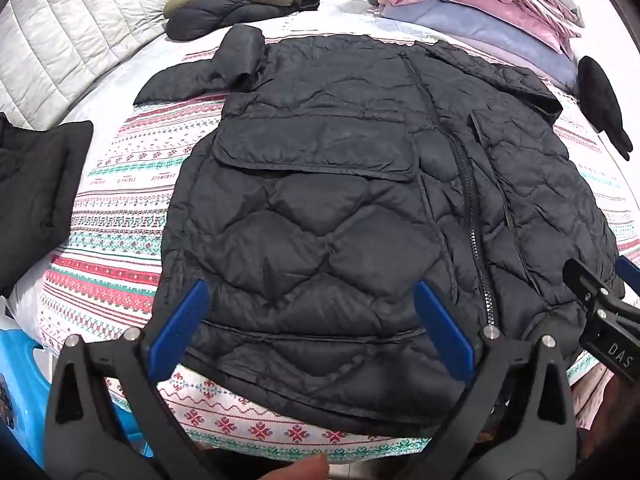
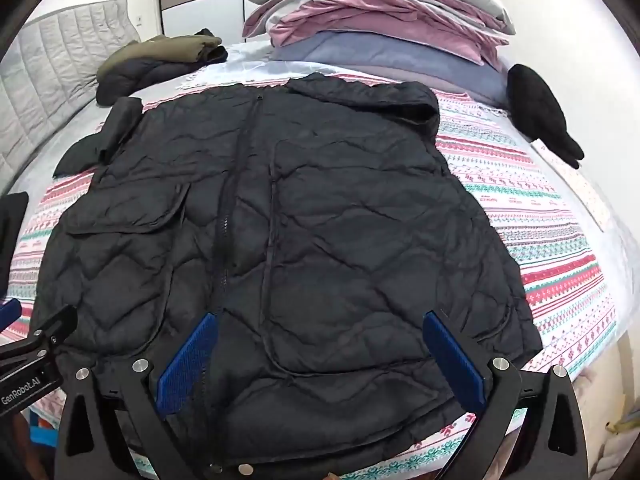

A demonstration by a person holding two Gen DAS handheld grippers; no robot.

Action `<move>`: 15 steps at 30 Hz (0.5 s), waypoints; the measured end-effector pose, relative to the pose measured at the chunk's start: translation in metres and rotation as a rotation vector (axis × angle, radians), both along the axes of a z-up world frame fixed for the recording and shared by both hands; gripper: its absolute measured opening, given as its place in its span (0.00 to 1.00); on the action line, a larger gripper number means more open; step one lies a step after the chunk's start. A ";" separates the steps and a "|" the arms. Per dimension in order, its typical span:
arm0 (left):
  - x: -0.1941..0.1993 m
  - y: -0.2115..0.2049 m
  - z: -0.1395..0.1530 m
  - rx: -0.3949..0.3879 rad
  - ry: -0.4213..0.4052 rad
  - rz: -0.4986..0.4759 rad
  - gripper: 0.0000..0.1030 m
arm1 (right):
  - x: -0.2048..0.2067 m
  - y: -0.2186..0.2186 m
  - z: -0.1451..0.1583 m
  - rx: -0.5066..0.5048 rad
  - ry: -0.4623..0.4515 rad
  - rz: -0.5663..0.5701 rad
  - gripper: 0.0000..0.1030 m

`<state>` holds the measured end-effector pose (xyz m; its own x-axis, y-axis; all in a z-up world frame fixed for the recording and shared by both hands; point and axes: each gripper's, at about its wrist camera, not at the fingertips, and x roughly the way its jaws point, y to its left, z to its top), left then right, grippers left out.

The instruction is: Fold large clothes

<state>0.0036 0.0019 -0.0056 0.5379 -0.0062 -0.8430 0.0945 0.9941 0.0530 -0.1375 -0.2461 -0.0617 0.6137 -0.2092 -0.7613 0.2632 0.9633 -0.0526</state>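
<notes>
Black quilted jacket lies flat, front up, zipped, on the patterned bed. Left gripper and right gripper both wide, empty, over the near hem. Risk: slick puffy fabric may slip or bunch. Left sleeve lies crumpled. Folded clothes and bedding pile crowd the far side.

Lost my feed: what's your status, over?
Left gripper and right gripper open, empty. Black jacket flat on bed, unfolded. Nothing on it.
</notes>
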 end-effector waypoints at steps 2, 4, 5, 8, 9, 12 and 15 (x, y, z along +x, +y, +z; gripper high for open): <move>-0.001 -0.001 0.000 0.003 0.000 -0.002 0.99 | 0.000 -0.002 -0.001 0.009 0.003 0.003 1.00; -0.001 0.000 0.000 0.003 0.000 0.000 0.99 | 0.001 0.002 -0.004 -0.003 0.003 0.000 1.00; -0.001 -0.001 0.000 0.003 0.000 0.001 0.99 | 0.001 0.004 -0.005 -0.007 0.003 -0.001 1.00; -0.003 0.000 0.000 0.001 0.001 0.001 0.99 | 0.000 0.003 -0.005 -0.003 0.003 -0.001 1.00; -0.003 0.001 0.000 -0.001 0.001 0.002 0.99 | 0.000 0.004 -0.004 -0.002 0.003 -0.003 1.00; -0.003 0.003 0.001 -0.002 0.000 0.003 0.99 | 0.000 0.004 -0.004 -0.002 0.002 -0.008 1.00; -0.003 0.005 0.000 -0.001 0.003 0.005 0.99 | -0.001 0.003 -0.004 0.001 0.001 -0.008 1.00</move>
<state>0.0008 0.0064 -0.0053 0.5357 -0.0048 -0.8444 0.0898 0.9946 0.0514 -0.1381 -0.2428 -0.0657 0.6111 -0.2133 -0.7622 0.2707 0.9613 -0.0520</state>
